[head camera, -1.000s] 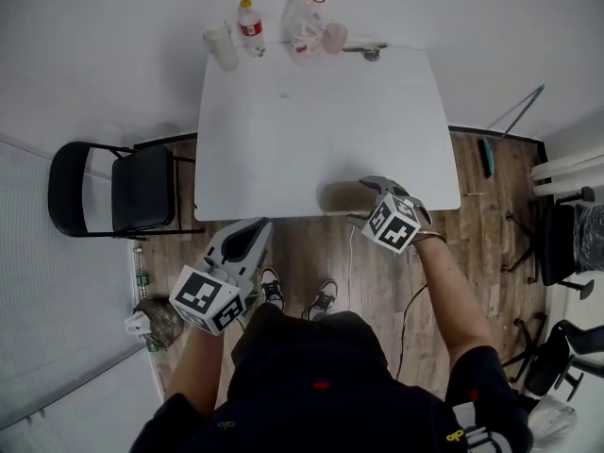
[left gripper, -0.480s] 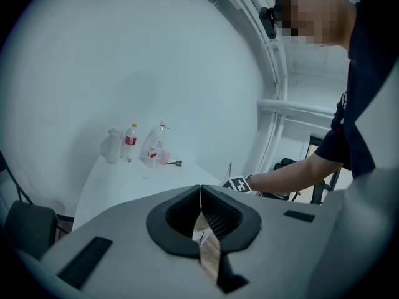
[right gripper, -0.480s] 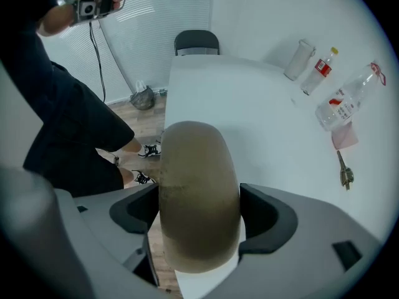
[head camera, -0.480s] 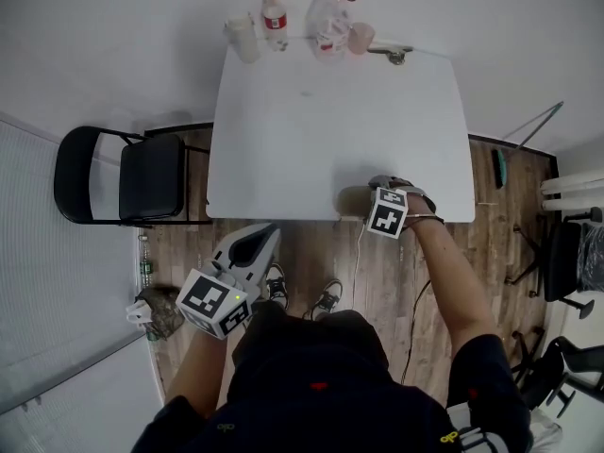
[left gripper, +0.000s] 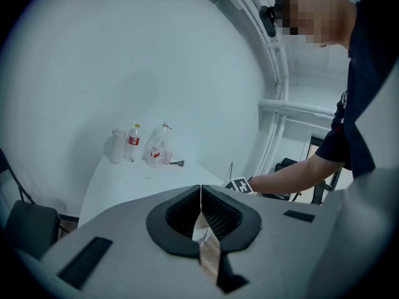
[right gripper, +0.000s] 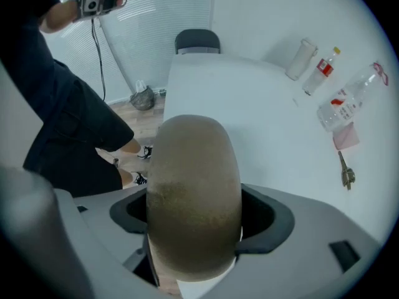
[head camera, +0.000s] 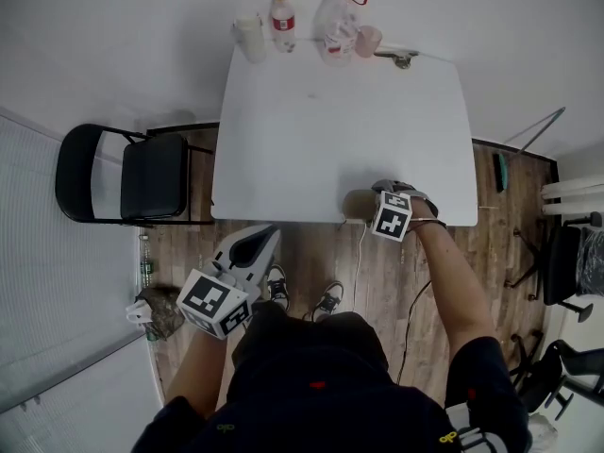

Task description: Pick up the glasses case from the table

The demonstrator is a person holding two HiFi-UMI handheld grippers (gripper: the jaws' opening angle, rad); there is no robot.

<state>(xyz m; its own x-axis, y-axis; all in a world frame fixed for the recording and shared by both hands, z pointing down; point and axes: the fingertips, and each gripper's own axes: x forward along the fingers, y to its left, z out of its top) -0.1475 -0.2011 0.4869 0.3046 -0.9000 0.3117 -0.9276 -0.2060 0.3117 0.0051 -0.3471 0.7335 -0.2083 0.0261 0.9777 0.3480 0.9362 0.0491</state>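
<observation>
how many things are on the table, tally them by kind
bottles: 2 (red-label bottle, clear bottle)
cups: 2 (white cup, pink cup)
key bunch: 1
glasses case: 1
total: 6

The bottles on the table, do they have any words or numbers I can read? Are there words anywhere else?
No words or numbers can be read in any view.
Small bottle, red label: print too small to read.
Big clear bottle, red and white label: too blurred to read.
Marker cube at the table edge and marker cube lower down: only black-and-white square patterns, no letters or numbers.
</observation>
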